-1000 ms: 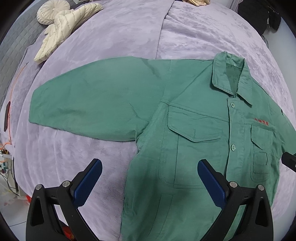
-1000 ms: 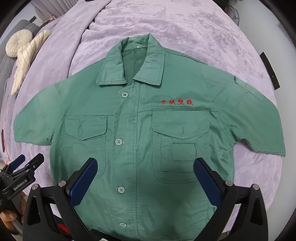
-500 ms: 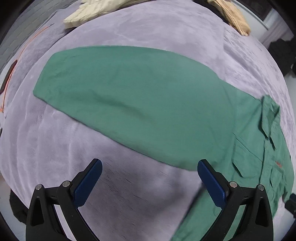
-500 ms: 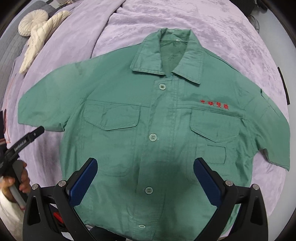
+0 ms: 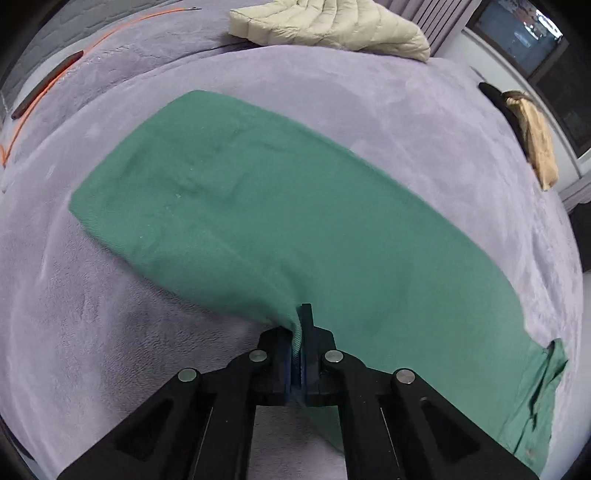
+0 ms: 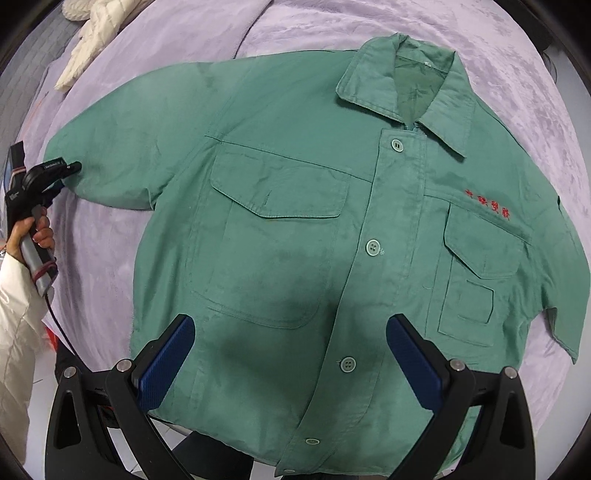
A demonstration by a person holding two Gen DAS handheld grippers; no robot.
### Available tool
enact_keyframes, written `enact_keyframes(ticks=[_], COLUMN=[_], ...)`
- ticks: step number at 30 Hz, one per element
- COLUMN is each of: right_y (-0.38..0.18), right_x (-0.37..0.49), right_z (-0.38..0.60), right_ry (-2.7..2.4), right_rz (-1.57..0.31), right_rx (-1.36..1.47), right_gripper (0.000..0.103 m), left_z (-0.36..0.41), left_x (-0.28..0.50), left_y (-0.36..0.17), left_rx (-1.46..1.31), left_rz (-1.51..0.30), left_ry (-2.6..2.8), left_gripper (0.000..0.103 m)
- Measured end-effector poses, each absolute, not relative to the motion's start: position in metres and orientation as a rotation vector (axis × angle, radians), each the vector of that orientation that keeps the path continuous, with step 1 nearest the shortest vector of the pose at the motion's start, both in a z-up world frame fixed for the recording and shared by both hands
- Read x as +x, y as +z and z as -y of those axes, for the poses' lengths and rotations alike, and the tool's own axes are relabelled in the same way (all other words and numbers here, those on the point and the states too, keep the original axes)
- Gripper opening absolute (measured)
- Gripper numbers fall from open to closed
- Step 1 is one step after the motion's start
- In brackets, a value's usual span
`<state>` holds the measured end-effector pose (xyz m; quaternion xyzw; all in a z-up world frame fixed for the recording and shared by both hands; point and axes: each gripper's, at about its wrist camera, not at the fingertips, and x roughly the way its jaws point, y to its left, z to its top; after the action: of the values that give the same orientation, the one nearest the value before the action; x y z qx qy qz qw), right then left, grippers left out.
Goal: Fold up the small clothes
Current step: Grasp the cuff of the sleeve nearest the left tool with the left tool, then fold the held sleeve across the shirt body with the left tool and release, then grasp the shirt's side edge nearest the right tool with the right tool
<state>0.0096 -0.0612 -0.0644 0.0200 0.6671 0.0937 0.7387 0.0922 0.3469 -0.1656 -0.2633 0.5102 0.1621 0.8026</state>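
A green short-sleeved shirt (image 6: 303, 221) with red lettering lies face up and buttoned on a lilac bedspread (image 6: 332, 26). Its left sleeve (image 5: 258, 206) fills the left wrist view. My left gripper (image 5: 300, 332) is shut on the sleeve's lower hem, which is pinched and lifted between the blue pads. In the right wrist view the same gripper (image 6: 72, 168) meets the sleeve end at far left, held by a hand (image 6: 31, 230) in a white sleeve. My right gripper (image 6: 291, 354) hangs open above the shirt's lower front, its blue pads (image 6: 168, 363) clear of the cloth.
A cream quilted jacket (image 5: 328, 26) lies at the far edge of the bed. A tan garment (image 5: 537, 140) sits at the right edge in the left wrist view. An orange cable (image 5: 44, 92) runs along the far left. The bed's near edge lies just below the shirt hem.
My left gripper swung left from the shirt's body to the sleeve, dropped onto its lower hem and shut on it. My right gripper drifted left over the shirt front and stayed open.
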Motion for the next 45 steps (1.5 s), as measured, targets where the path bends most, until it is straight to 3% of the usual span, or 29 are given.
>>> enact_keyframes(ticks=[8,13,17,21,26,28,29,30,38,45], right_y=[-0.058,-0.056,-0.055,-0.072,-0.101,-0.107,-0.109,-0.110,-0.082,-0.103], right_x=[0.008,0.003,-0.008,-0.020,-0.041,-0.046,-0.047,-0.047,-0.001,0.053], right_z=[0.093,0.137,0.191,0.250,0.303,0.311,0.315,0.316,0.255,0.128], right_ry=[0.193,0.151,0.080,-0.015,-0.112,-0.128,-0.129,-0.126,0.020,0.162], right_rz=[-1.419,-1.393,-1.352,-1.359,-1.396,-1.401,-1.398,-1.393,-1.242,-1.104], right_rx=[0.127,0.209,0.294,0.381,0.454,0.469,0.469,0.463,0.208,-0.356], right_gripper=[0.103,0.103,0.103,0.103,0.103,0.103,0.103,0.103,0.103,0.103], left_z=[-0.244,-0.101,0.032,0.133,0.167,0.163,0.158,0.151,0.039,-0.060], left_x=[0.105,0.105,0.108,0.103,0.086,0.080,0.076,0.072,0.079,0.133], left_y=[-0.057,-0.007,-0.018,-0.074,-0.126,-0.127,-0.123,-0.116,-0.061,-0.142], left_rx=[-0.386,-0.218,-0.096,0.017,0.132,0.147,0.151,0.155,0.088,-0.009], left_rz=[-0.891,-0.838,-0.905,-1.046,-1.158,-1.170,-1.163,-1.147,-1.069,-1.314], left_ry=[-0.026,-0.340,-0.555,-0.644,-0.580,-0.554,-0.539,-0.518,-0.346,-0.049], left_gripper=[0.003,0.003,0.003,0.003,0.005,0.031,0.066,0.089,0.090,0.090])
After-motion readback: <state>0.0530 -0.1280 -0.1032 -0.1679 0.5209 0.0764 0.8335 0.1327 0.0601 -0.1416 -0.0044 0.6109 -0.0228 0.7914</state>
